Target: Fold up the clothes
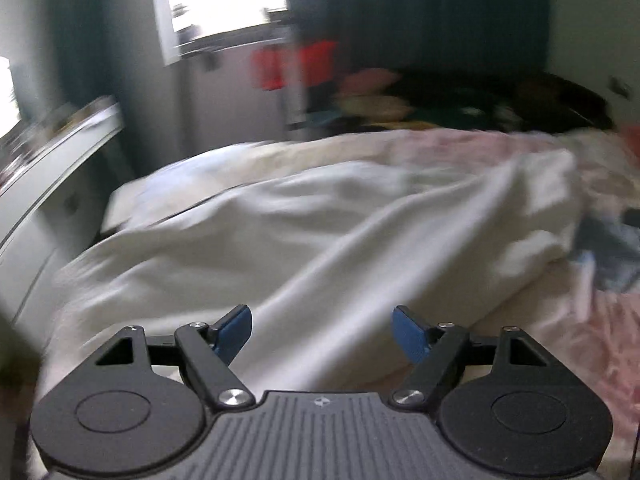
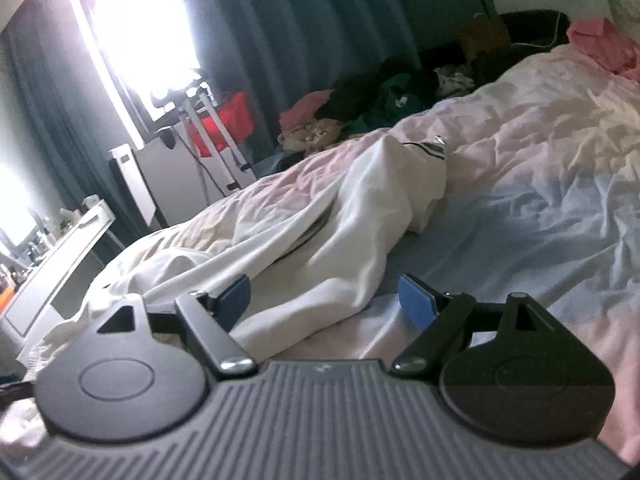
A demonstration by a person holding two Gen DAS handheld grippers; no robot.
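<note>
Both tools stand with jaws apart and empty: left gripper (image 1: 322, 334), right gripper (image 2: 325, 302). White garment (image 2: 320, 232) lies rumpled across the near-left bed (image 2: 540, 184); judging by this, regrasping an edge comes next.

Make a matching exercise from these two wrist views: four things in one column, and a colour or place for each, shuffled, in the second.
Things:
1. garment lying on the bed
2. curtains
3. crumpled cloth at the far end of the bed
4. heap of clothes

Colour or place:
A. teal
B. pink
C. white
D. beyond the bed's far edge, below the curtains

Pairs: 1-C, 2-A, 3-B, 4-D
</note>
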